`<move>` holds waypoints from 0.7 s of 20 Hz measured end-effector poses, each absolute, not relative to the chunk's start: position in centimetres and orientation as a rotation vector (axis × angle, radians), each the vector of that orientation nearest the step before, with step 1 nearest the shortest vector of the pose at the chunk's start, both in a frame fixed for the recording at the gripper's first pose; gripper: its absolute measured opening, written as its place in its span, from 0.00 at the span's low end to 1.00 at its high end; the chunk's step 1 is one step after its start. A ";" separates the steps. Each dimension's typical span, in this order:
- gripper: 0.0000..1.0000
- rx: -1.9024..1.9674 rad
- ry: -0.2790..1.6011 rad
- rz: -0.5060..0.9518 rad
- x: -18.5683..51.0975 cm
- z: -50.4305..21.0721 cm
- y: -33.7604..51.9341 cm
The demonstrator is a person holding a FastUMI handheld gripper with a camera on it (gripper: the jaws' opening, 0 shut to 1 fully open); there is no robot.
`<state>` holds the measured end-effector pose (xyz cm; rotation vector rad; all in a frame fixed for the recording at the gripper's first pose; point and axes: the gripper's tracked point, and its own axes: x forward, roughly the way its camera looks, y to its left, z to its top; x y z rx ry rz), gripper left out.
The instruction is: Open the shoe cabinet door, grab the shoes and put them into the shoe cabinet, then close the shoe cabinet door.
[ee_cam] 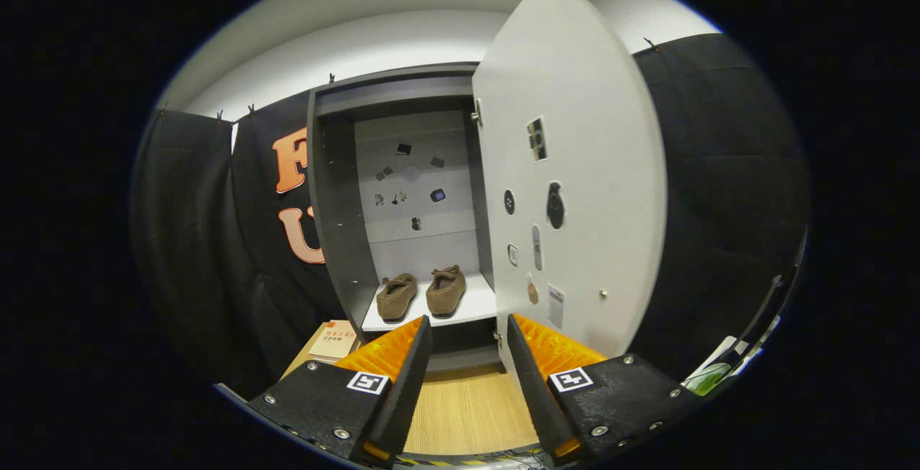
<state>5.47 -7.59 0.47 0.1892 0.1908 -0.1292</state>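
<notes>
The shoe cabinet (338, 190) stands open, its white door (575, 168) swung out to the right. Inside, a pair of brown slippers (422, 293) sits side by side on the white bottom shelf (478, 306), toes toward the back panel. The hand-held gripper (467, 344) hovers in front of the cabinet, fingers spread apart and holding nothing, with wooden floor (467, 412) showing between them. The slippers lie just beyond the fingertips.

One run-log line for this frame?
door: open | shoes: both on cabinet shelf | gripper: open, empty, before cabinet | left: close door
</notes>
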 end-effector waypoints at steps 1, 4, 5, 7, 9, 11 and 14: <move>0.67 0.186 0.193 -0.145 4.4 0.4 -8.5; 0.67 0.183 0.183 -0.193 1.7 0.6 -10.9; 0.67 0.182 0.180 -0.209 1.0 0.6 -11.9; 0.67 0.183 0.185 -0.239 -0.1 0.1 -13.7; 0.67 0.183 0.198 -0.269 -0.8 -0.8 -15.7; 0.68 0.186 0.214 -0.293 -0.9 -1.8 -17.5; 0.68 0.207 0.225 -0.299 -0.5 -2.9 -19.6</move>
